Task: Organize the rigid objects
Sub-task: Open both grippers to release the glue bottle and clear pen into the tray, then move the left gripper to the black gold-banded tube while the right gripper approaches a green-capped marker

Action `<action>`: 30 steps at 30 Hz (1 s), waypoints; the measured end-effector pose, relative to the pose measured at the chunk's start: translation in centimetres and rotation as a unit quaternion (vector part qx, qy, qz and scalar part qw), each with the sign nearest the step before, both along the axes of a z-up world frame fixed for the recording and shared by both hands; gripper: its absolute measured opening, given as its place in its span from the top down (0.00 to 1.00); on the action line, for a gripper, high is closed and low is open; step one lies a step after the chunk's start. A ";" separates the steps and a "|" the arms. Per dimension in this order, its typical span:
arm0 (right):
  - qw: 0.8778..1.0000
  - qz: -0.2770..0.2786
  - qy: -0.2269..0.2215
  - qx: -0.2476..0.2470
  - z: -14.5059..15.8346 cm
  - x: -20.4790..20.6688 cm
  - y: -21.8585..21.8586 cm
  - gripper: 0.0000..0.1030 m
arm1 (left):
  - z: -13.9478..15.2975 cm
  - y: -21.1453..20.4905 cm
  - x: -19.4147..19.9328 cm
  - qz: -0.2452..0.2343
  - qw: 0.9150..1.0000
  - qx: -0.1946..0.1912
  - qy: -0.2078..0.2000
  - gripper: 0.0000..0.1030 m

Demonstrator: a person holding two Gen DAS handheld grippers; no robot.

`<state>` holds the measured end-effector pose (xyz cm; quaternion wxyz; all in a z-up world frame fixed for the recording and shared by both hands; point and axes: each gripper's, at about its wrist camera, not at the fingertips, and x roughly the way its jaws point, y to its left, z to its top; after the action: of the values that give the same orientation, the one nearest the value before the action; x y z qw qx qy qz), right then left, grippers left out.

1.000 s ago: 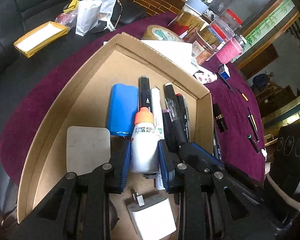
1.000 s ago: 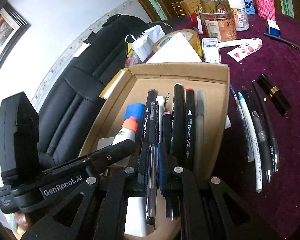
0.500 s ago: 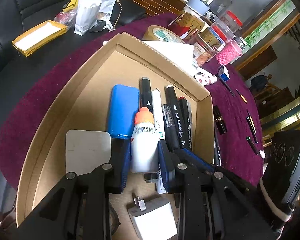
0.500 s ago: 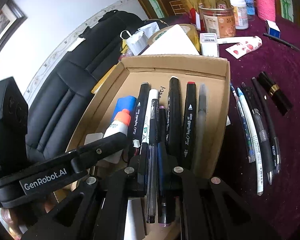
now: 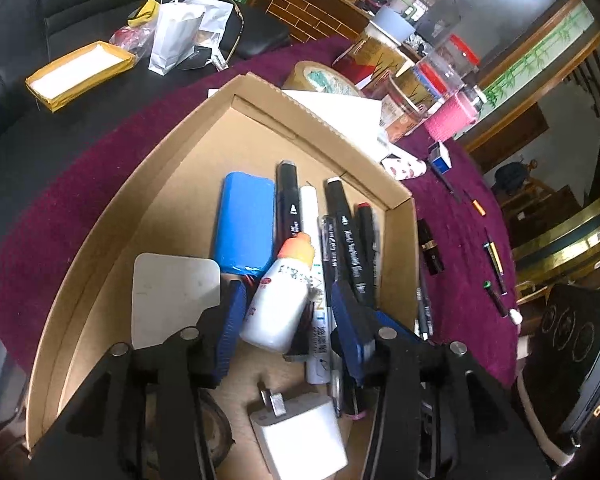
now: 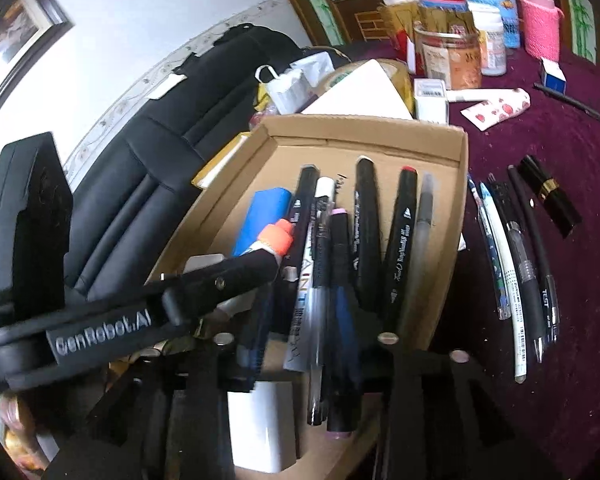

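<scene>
Left gripper [image 5: 286, 316]: jaws have just been opening; blue pads stand clear on either side of the white bottle [image 5: 278, 306], gripping nothing.
White bottle: orange cap, lies tilted in the cardboard box [image 5: 100, 236], leaning against the markers to its right.
Right gripper [image 6: 304, 332]: jaws have just been opening; clear pen [image 6: 317, 320] and purple-capped marker [image 6: 340, 320] lie loose between the blurred fingers, not pinched.
Left view only: grey plate [image 5: 172, 296] at box left, blue case [image 5: 244, 224] beyond it, white charger [image 5: 300, 436] at the near edge, yellow tray [image 5: 80, 74] far left on the black sofa.
Right view only: row of pens [image 6: 512, 264] on the maroon cloth right of the box, black lipstick tube [image 6: 550, 196] beyond them, left gripper body crossing from the left.
Both views: black markers [image 6: 366, 232] side by side in the box; jars [image 6: 450, 54] at the far table edge.
</scene>
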<state>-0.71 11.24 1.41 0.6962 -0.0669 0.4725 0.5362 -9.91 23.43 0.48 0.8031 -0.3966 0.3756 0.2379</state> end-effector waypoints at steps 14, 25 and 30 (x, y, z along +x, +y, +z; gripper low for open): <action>0.998 0.015 -0.002 0.068 3.6 1.9 -8.3 0.62 | 4.9 -6.2 1.7 -0.026 0.998 0.054 -0.026 0.47; 0.998 -0.021 -0.005 0.064 4.1 9.7 -14.7 0.56 | 6.3 -12.4 6.9 -0.073 0.994 0.081 -0.003 0.47; 0.998 -0.042 -0.014 0.052 4.8 14.1 -15.9 0.56 | 6.4 -14.4 8.8 -0.083 0.992 0.091 0.010 0.47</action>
<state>13.37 -4.68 6.16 0.7273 -0.0182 0.4365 0.5294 -1.09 9.07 6.86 0.8493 -0.2866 0.3918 0.2076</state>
